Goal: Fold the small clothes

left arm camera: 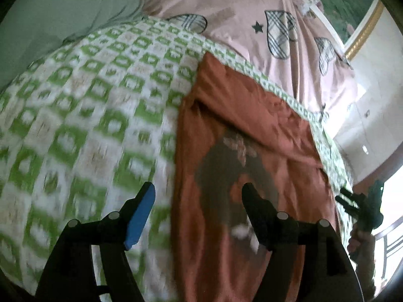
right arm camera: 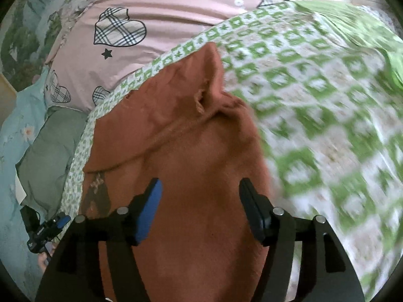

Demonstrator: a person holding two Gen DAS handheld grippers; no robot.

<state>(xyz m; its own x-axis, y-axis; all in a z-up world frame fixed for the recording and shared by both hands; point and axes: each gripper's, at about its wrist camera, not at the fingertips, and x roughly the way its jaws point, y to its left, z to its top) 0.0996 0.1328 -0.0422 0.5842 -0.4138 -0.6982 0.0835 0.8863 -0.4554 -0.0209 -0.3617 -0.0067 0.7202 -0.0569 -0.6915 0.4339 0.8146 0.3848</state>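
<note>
The left gripper [left arm camera: 197, 196] was held wide, nothing between its jaws, one finger over the green-checked cloth [left arm camera: 88, 105] and the other over the rust garment [left arm camera: 246, 130]. The right gripper [right arm camera: 199, 192] was likewise spread wide and empty, poised above the garment [right arm camera: 181, 151], near its edge on that side. Both were probably placed so that the two long sides could be taken at once for a fold, though contact with the fabric could not be made out through the blur.

The garment was laid lengthwise on the checked cloth, apparently partly doubled already: an upper flap was seen across it, with a dark print [left arm camera: 234, 166] showing below the flap. A small frayed opening [right arm camera: 201, 103] was visible near the far corner, where the fabric was bunched. That bunching would likely need smoothing before the next fold.

The checked cloth was spread over a pink sheet [left arm camera: 239, 7] printed with plaid hearts, presumably to give a flat working surface on the bed.
</note>
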